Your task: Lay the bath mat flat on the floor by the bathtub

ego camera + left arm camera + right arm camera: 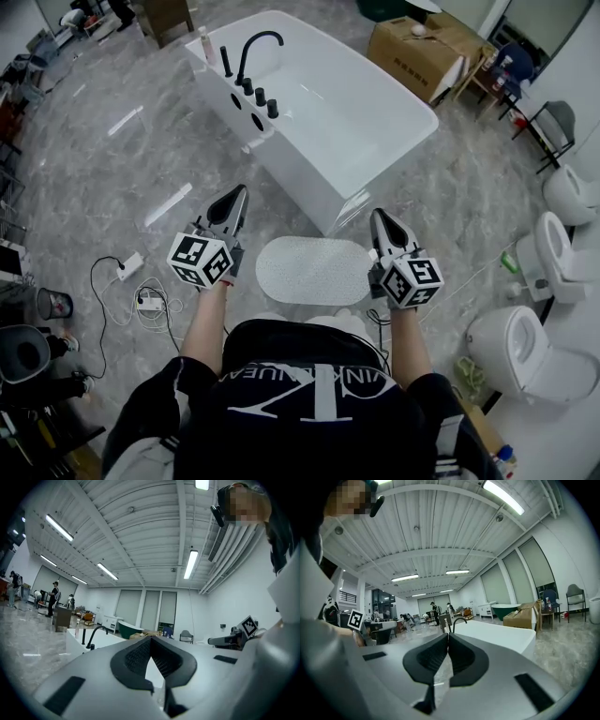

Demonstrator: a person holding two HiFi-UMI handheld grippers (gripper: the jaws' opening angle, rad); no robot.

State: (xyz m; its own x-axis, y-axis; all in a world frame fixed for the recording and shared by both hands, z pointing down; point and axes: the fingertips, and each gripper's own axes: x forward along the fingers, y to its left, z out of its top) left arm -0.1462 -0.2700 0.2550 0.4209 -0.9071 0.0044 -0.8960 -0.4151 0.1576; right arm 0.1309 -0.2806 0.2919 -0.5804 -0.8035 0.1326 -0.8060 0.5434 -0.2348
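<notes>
**Kid:** Where is the bath mat?

**Friend:** The bath mat [314, 270] lies flat on the floor [103, 159]. It is right by the side of the big white bathtub [347, 112], near the tub's corner. The mat is white and oval, with tiny dots all over it.

**Kid:** Is anyone holding it?

**Friend:** No. A person stands right in front of the mat with a gripper in each hand. The left gripper [236, 193] is off to the left of the mat. The right gripper [379, 217] is by the mat's right end. Neither one has the mat.

**Kid:** Are the grippers wide?

**Friend:** No, both are pinched together. In the left gripper view the black pads [137, 657] meet at the tips, and nothing sits between them. The right gripper view shows the same thing.

**Kid:** What else is there?

**Friend:** A black tap [255, 47] stands on the tub's edge. A brown box [417, 56] sits behind the tub. White toilets [525, 352] are on the right. A white power strip [131, 265] with cords lies on the floor at the left.
</notes>
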